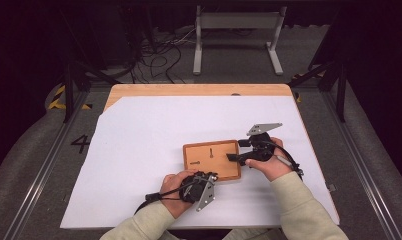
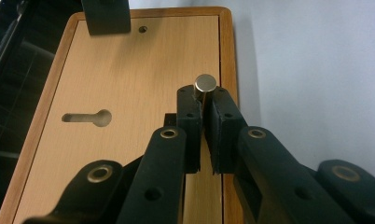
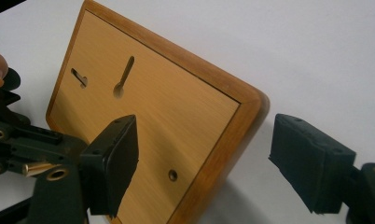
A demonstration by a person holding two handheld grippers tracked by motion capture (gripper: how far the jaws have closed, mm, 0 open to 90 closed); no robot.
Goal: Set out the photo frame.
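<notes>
A small wooden board (image 1: 209,169) with two keyhole slots (image 1: 210,152) lies flat on the white sheet. My left gripper (image 1: 214,176) is at the board's near edge, shut on a short metal pin (image 2: 205,83) that stands upright between its pads over the board (image 2: 129,84). My right gripper (image 1: 232,157) comes in from the board's right end. Its jaws stand wide open astride that end of the board (image 3: 176,107): one pad (image 3: 113,163) hovers over the wood and the other (image 3: 311,163) is off the edge. Neither pad presses on the wood.
A white sheet (image 1: 149,150) covers most of the wooden table (image 1: 199,90). A small round hole (image 3: 173,175) sits near the board's corner. Behind the table, a metal stand (image 1: 236,35) and loose cables (image 1: 159,55) are on the floor.
</notes>
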